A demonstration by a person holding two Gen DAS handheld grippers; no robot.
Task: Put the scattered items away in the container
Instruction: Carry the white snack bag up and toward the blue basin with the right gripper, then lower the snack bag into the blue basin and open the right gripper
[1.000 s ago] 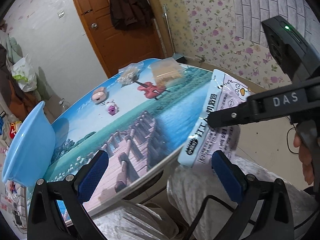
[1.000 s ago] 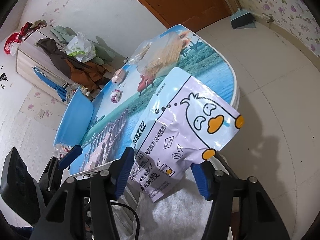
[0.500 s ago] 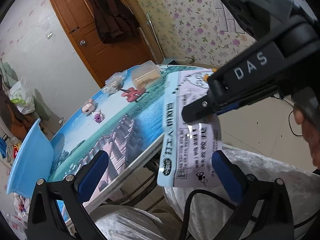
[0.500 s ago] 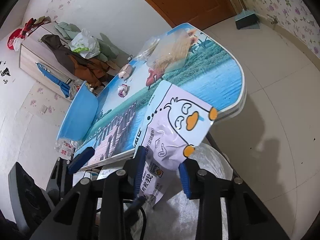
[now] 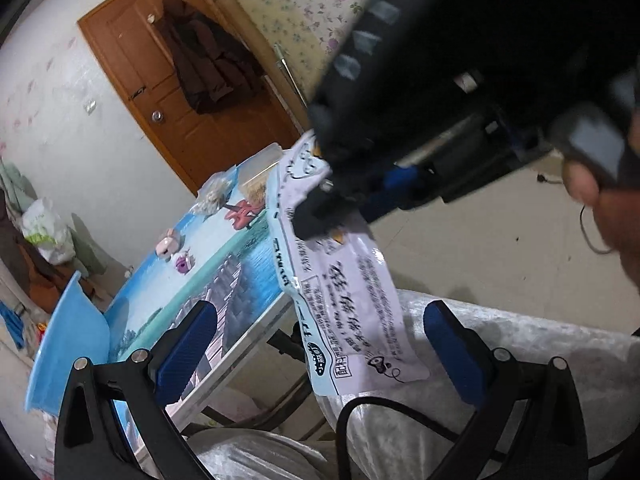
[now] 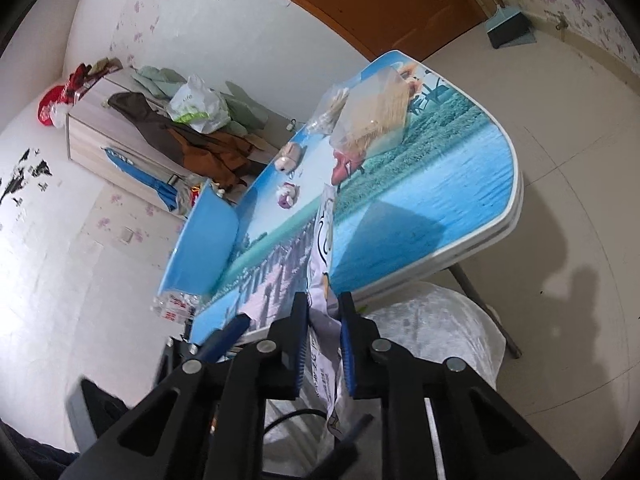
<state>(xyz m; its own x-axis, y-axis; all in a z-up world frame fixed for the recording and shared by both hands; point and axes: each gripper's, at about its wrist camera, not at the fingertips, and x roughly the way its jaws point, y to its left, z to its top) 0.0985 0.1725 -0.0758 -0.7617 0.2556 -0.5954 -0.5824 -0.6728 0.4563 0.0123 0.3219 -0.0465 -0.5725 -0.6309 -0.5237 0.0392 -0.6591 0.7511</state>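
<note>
Right gripper (image 6: 324, 332) clamped on duck-print packet (image 5: 352, 304), lower centre; left gripper (image 5: 320, 344) open, empty; next: carry to blue container (image 6: 204, 240)

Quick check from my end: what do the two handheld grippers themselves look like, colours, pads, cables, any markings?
The left gripper has black angular finger arms with silver pivot bolts and blue ribbed pads. A black cable loops beneath it. The right gripper matches: black frame, silver bolts, blue ribbed pads. In the left view its black body bears blurred white lettering.
</note>
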